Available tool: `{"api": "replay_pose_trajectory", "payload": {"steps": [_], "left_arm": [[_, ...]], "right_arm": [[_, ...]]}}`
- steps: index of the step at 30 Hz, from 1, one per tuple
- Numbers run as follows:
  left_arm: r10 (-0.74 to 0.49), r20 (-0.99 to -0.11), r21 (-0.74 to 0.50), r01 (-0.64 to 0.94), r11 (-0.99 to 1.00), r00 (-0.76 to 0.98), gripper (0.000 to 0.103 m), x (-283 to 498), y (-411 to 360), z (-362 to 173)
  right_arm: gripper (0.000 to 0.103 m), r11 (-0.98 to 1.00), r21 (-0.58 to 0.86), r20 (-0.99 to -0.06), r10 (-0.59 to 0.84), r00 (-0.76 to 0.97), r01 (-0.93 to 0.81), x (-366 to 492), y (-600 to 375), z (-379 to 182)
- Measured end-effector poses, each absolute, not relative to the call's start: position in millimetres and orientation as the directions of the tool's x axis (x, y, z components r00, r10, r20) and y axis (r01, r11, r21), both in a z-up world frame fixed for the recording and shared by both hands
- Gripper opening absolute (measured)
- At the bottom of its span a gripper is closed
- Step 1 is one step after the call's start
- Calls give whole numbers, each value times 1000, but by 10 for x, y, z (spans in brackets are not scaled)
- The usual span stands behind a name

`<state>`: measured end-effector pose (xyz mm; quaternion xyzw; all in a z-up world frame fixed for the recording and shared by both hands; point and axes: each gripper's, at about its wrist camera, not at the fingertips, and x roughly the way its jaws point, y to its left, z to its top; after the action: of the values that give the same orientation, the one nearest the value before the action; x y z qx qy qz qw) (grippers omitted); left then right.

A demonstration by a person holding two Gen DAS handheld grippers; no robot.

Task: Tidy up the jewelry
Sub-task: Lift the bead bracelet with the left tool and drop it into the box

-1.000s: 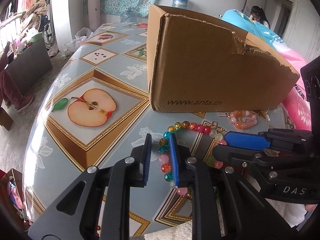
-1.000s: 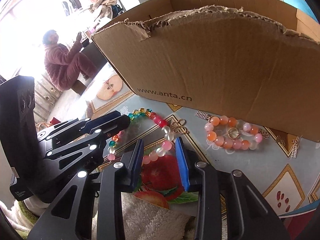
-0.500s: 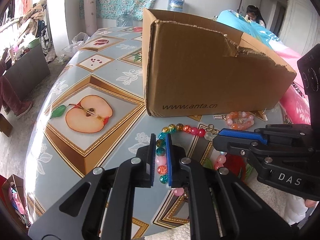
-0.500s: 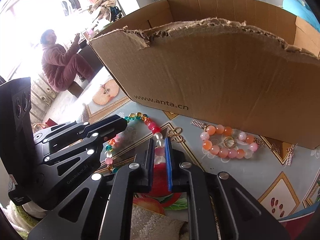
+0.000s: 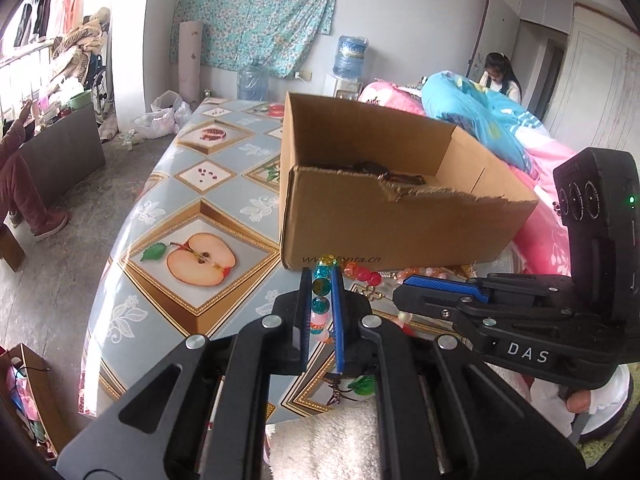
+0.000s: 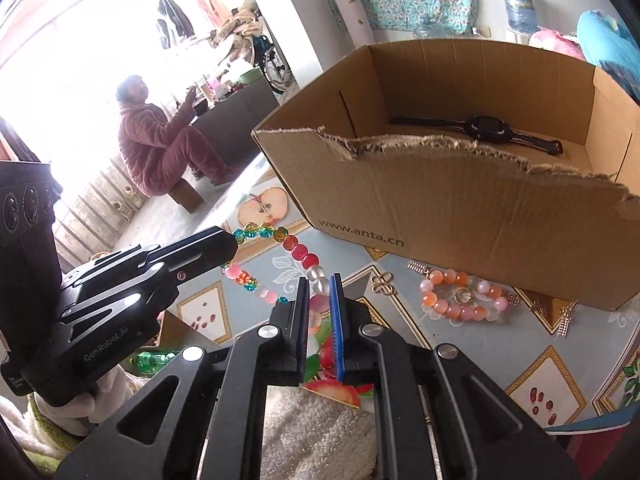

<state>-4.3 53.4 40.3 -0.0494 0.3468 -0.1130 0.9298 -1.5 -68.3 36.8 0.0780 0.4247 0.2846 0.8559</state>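
A long necklace of many-coloured beads (image 6: 298,250) hangs above the table, held at two places. My left gripper (image 5: 322,280) is shut on its teal and amber beads (image 5: 321,286); my right gripper (image 6: 319,286) is shut on its clear and pink beads (image 6: 319,285). The strand sags between the two grippers. Just beyond stands an open cardboard box (image 6: 460,204) (image 5: 384,220) with a torn front edge; a black wristwatch (image 6: 486,128) lies inside. A peach-and-pink bead bracelet (image 6: 462,300) with a ring lies on the table before the box.
Small gold charms (image 6: 382,284) and earrings (image 6: 564,320) lie on the fruit-patterned tablecloth (image 5: 192,248) near the box. A person in a plum-coloured suit (image 6: 160,148) sits left of the table. Another person (image 5: 498,78) sits beyond a bed with blue and pink bedding (image 5: 480,116).
Both grippers closed on the beaded necklace and rose, lifting it off the table. The box's inside and the watch came into view.
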Motion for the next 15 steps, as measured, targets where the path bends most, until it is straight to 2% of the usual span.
{"api": "replay_pose_trajectory", "payload": {"steps": [8,12,15], "left_arm": [[-284,-495,-143,245,959,821,8,-28,424,1123],[-302,-460,-138,269,953,835,8,232,335,1389],[-306,-451,-130,278,952,838,8,472,261,1493]], "right_arm": [[10,783,351,-563,615,552,-515,2,-811,959],[10,784,313,-522,614,592,-537,226,-893,1242],[10,792,291,-525,601,602,-537,481,-931,1344]]}}
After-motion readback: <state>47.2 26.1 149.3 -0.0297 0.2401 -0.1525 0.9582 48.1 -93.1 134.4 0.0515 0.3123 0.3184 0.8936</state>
